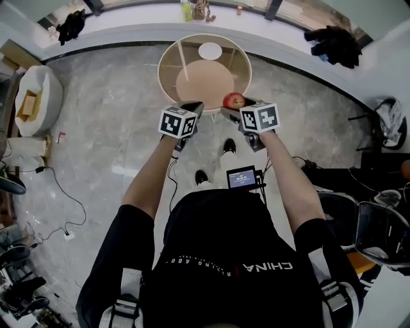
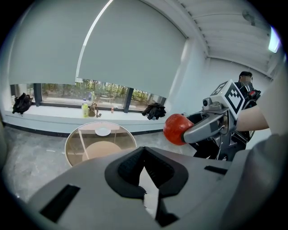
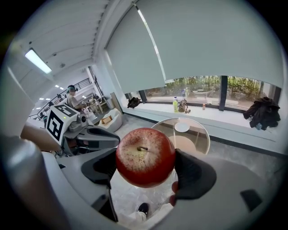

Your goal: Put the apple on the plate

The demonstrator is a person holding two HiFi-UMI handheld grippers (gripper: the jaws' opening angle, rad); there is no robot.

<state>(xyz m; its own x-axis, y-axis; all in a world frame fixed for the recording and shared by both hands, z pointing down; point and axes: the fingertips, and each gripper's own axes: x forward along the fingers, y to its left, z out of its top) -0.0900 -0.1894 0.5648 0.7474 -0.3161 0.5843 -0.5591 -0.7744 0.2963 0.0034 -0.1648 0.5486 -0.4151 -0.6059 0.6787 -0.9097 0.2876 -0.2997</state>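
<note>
A red apple (image 1: 234,100) (image 3: 145,157) is clamped between the pads of my right gripper (image 1: 236,107) (image 3: 146,170), held in the air short of the near rim of a round glass table (image 1: 161,75) (image 3: 204,134). A small white plate (image 1: 210,50) (image 3: 182,127) (image 2: 103,131) lies on the far part of that table. My left gripper (image 1: 194,107) (image 2: 144,157) hovers just left of the apple with its jaws together and nothing in them. The left gripper view shows the apple (image 2: 177,129) in the right gripper (image 2: 191,132), off to the right.
A window ledge (image 1: 128,29) behind the table carries bottles (image 1: 186,9) and dark clothing (image 1: 334,43). A white seat (image 1: 37,96) stands at the left, cables (image 1: 61,192) trail on the floor, and a chair (image 1: 378,230) is at the right. My shoes (image 1: 229,146) are below the grippers.
</note>
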